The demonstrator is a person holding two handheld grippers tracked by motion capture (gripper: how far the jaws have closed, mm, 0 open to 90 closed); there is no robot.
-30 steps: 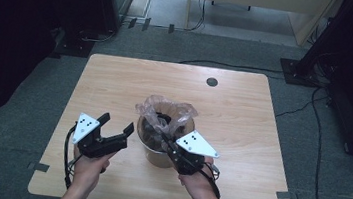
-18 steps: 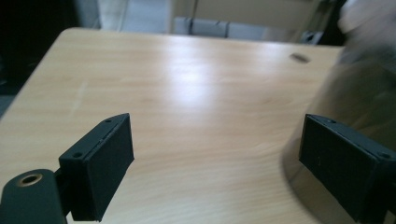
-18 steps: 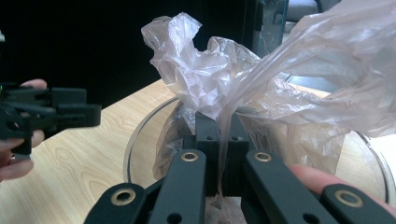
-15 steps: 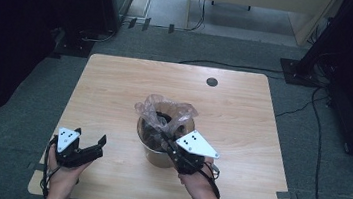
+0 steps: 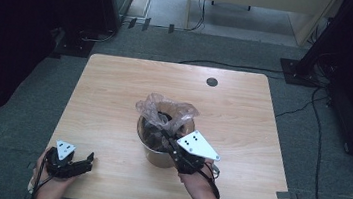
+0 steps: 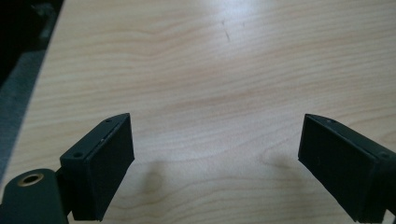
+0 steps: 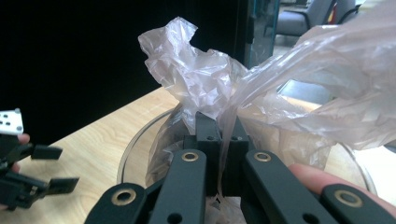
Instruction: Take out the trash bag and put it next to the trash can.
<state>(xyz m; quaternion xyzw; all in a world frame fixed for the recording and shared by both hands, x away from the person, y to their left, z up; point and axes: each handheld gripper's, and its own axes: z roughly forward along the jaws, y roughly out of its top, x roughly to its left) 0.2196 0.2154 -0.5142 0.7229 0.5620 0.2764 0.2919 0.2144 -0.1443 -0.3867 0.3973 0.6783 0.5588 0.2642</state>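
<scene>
1. A round bucket stood upright near the middle of the wooden tabletop, a little toward the person's side, and it was lined with a thin, crumpled plastic bag whose loose top rose above the rim.
2. The right hand-held gripper reached in over the near rim of the bucket, with its grey three-cornered plate just beside the bucket on the person's side.
3. In the right gripper view the right hand-held gripper was clenched on a fold of the plastic bag; the film ran up from between the two black jaws, which were drawn tight together.
4. The bucket's rim curved beneath the bag in that view, and a fingertip showed at the lower right.
5. The left hand-held gripper lay low over the near left corner of the tabletop, well apart from the bucket.
6. In the left gripper view the left hand-held gripper was released: its jaws stood wide apart with bare wood grain between them and nothing held.
7. A small dark round hole sat in the tabletop near its far edge, well apart from the bucket.
</scene>
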